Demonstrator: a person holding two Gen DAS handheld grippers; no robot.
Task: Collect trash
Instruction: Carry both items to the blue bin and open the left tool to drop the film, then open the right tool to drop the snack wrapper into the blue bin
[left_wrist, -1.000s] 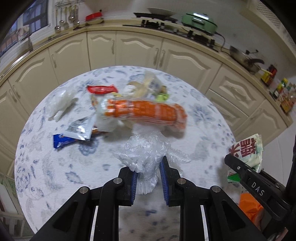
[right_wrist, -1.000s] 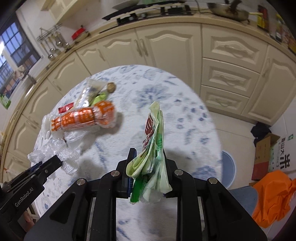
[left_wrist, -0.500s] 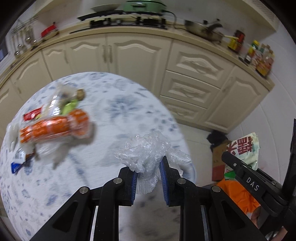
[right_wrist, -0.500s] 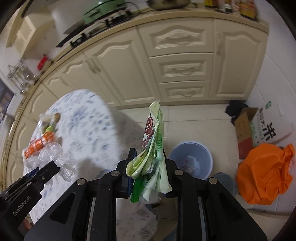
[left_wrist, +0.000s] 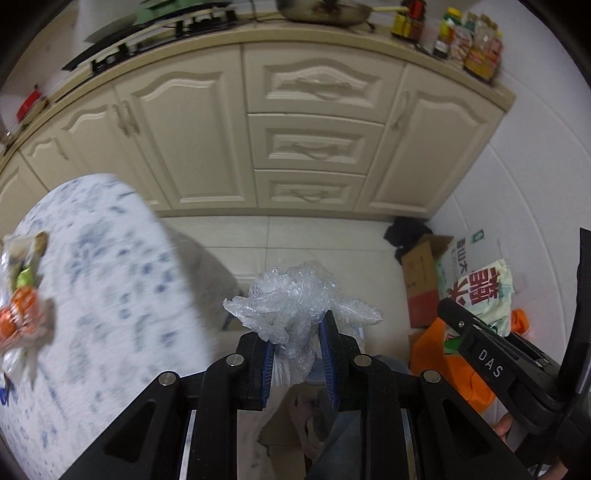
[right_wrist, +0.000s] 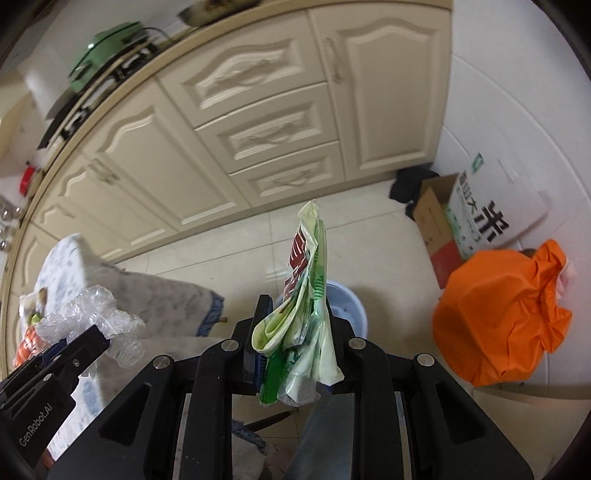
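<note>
In the left wrist view, the left claw (left_wrist: 297, 345) points steeply down over the floor, beside the tabletop (left_wrist: 110, 266), and is clamped on a crumpled clear plastic wrap (left_wrist: 291, 295).

In the right wrist view, the right claw (right_wrist: 293, 334) also points steeply down, clamped on a folded green wrapper (right_wrist: 303, 295) above the blue bin (right_wrist: 349, 310), near the orange bag (right_wrist: 506, 317).

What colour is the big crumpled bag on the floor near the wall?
Orange bag, clearest in the right wrist view.
</note>
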